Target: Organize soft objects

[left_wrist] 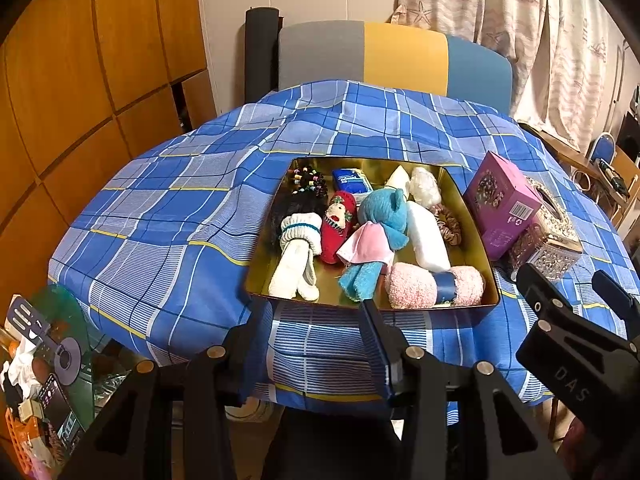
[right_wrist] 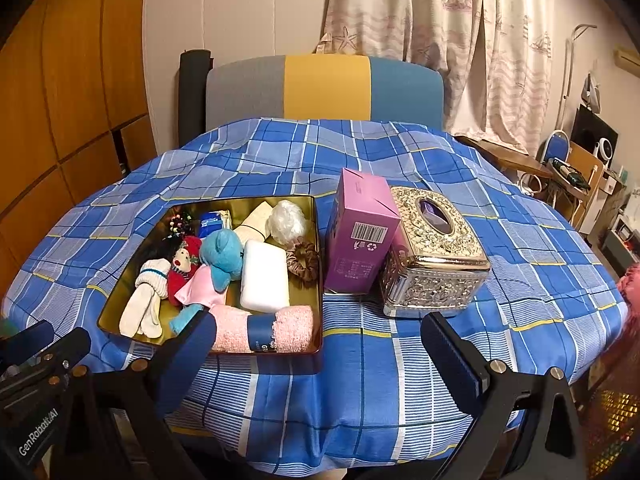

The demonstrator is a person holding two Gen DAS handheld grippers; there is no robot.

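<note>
A gold tin tray (left_wrist: 332, 286) (right_wrist: 240, 202) sits on the blue plaid tablecloth (left_wrist: 168, 208) and holds several soft items. Among them are white socks (left_wrist: 296, 256), a red plush (left_wrist: 340, 224), a blue teddy bear (left_wrist: 382, 210) (right_wrist: 222, 254), a white foam block (right_wrist: 264, 280) and a pink fluffy roll with a blue band (left_wrist: 432, 286) (right_wrist: 264, 330). My left gripper (left_wrist: 316, 340) hovers open just in front of the tray's near rim, nothing between its fingers. My right gripper (right_wrist: 320, 360) is open wide over bare cloth, to the right of the tray's front corner.
A purple carton (right_wrist: 360, 240) leans against an ornate metal tissue box (right_wrist: 436, 252) right of the tray. A grey, yellow and blue chair back (right_wrist: 326, 88) stands behind the table. A cluttered basket (left_wrist: 36, 392) sits below the table's left edge.
</note>
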